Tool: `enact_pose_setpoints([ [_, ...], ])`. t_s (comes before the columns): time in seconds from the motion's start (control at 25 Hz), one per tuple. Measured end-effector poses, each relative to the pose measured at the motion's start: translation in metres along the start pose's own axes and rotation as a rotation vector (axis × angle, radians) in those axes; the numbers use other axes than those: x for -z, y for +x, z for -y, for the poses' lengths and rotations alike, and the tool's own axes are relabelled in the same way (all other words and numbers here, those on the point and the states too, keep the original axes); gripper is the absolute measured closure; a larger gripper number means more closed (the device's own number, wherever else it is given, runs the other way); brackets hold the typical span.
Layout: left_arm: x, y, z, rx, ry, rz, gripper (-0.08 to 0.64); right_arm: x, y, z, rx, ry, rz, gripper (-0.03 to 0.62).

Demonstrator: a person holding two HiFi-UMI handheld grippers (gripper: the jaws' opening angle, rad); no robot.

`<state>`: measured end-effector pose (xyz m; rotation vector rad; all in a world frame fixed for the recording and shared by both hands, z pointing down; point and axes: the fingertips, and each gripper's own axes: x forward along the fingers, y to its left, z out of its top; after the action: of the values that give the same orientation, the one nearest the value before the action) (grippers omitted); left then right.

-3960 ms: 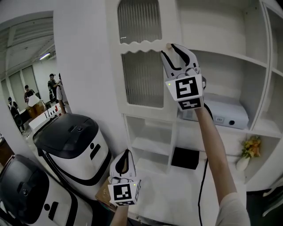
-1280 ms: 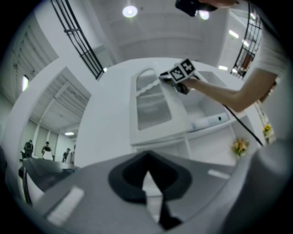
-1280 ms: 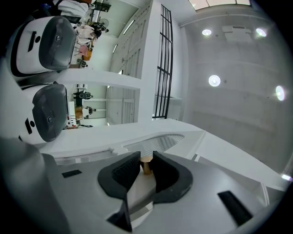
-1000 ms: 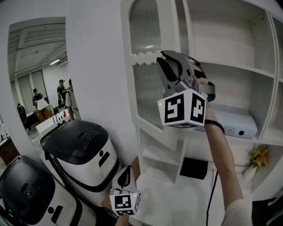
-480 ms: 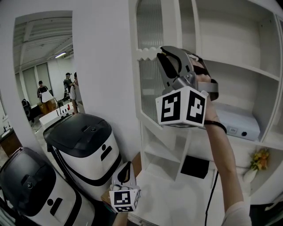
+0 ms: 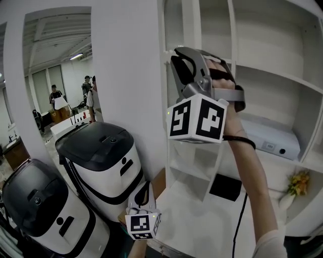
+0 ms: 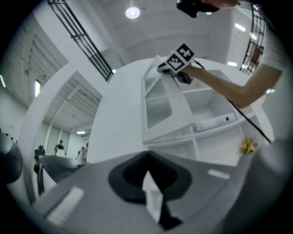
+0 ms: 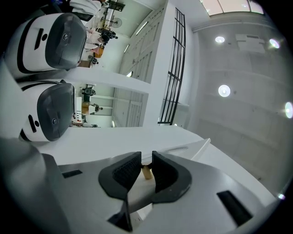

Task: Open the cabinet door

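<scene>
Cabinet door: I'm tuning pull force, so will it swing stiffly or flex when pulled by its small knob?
It probably swings rigidly: the cabinet door looks like a solid frame with ribbed panes. The small, smooth knob could slip from the right gripper.

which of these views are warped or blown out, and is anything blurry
Head view: even light, sharp, shelf lines only mildly bowed. Left gripper view: strong fisheye with black corners, a ceiling lamp blown out, the left gripper up close blurred. Right gripper view: same black-cornered fisheye, lamps glaring, the right gripper on the knob slightly soft.
</scene>
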<state>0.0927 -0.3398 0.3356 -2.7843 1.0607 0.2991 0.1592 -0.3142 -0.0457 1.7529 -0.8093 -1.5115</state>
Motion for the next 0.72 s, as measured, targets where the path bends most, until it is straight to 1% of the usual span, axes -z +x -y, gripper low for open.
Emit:
enact_pose_setpoints([
  [0.12, -0.001, -0.01, -0.005, -0.022, 0.001, -0.002, 0.555, -0.013, 0.0, -0.003, -0.002, -0.006, 0.006, 0.52],
  [0.2, -0.001, -0.017, -0.011, -0.041, 0.004, -0.005, 0.555, -0.025, 0.0, -0.006, -0.004, -0.008, 0.029, 0.522],
  [0.24, 0.0, -0.021, -0.016, -0.053, 0.006, -0.007, 0.555, -0.034, 0.0, -0.007, -0.006, -0.008, 0.047, 0.537],
  [0.28, -0.001, -0.024, -0.02, -0.065, 0.007, -0.008, 0.555, -0.042, 0.0, -0.009, -0.009, -0.012, 0.057, 0.592],
  [0.32, -0.001, -0.027, -0.025, -0.078, 0.007, -0.007, 0.555, -0.049, 0.002, -0.012, -0.011, -0.026, 0.052, 0.592],
  [0.4, -0.005, -0.034, -0.033, -0.104, 0.01, -0.002, 0.555, -0.056, 0.009, -0.015, -0.002, -0.08, 0.004, 0.592],
  [0.48, -0.009, -0.043, -0.039, -0.13, 0.02, 0.002, 0.555, -0.06, 0.011, -0.015, -0.003, -0.092, -0.015, 0.592],
  [0.56, -0.012, -0.051, -0.048, -0.155, 0.031, 0.0, 0.555, -0.067, 0.011, -0.015, -0.007, -0.092, 0.006, 0.592],
  [0.72, -0.014, -0.053, -0.059, -0.182, 0.034, -0.001, 0.555, -0.084, 0.016, -0.027, -0.023, -0.153, 0.04, 0.593],
])
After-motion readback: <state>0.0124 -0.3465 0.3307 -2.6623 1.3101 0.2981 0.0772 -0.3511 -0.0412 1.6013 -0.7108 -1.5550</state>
